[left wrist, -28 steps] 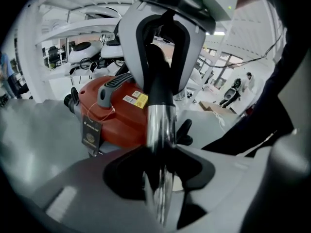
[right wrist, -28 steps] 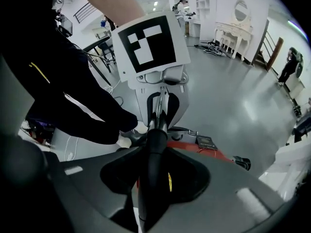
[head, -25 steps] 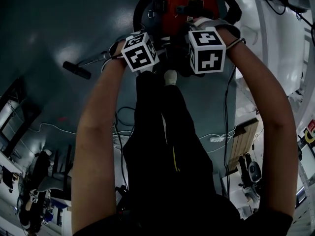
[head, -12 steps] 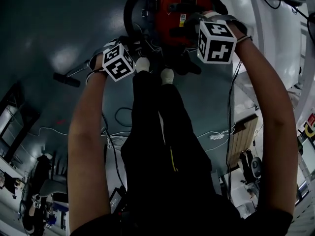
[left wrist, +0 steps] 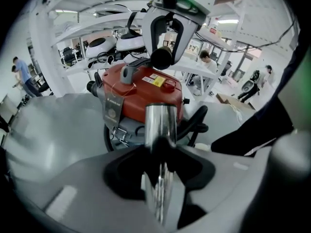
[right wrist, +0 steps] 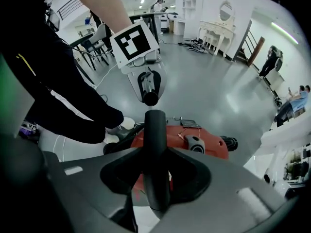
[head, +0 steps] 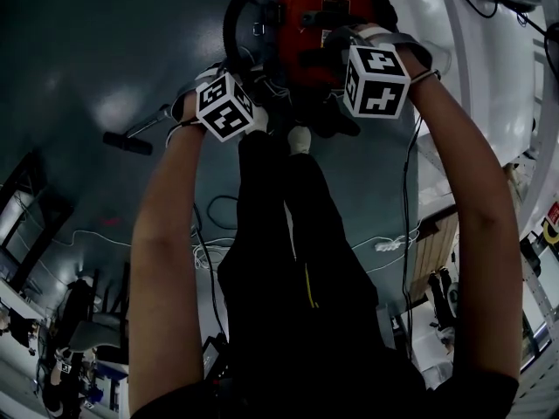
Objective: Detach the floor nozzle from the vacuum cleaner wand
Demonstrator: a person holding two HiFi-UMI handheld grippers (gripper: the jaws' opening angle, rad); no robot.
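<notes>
Left tongs (left wrist: 161,152) clamped on shiny chrome wand tube (left wrist: 161,123). Right tongs (right wrist: 155,164) clamped on black plastic handle tube (right wrist: 155,130). Black bar-shaped floor nozzle (head: 127,143) lies on grey floor (head: 79,51), left of head view. Wand axis runs down-left to it; left tongs nearer.

Left gripper (left wrist: 160,178) and right gripper (right wrist: 155,174) clamped, pointing down.

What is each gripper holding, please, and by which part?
The left gripper is shut on the wand, on its chrome tube at the end away from the nozzle. The right gripper is shut on a black tube.
</notes>
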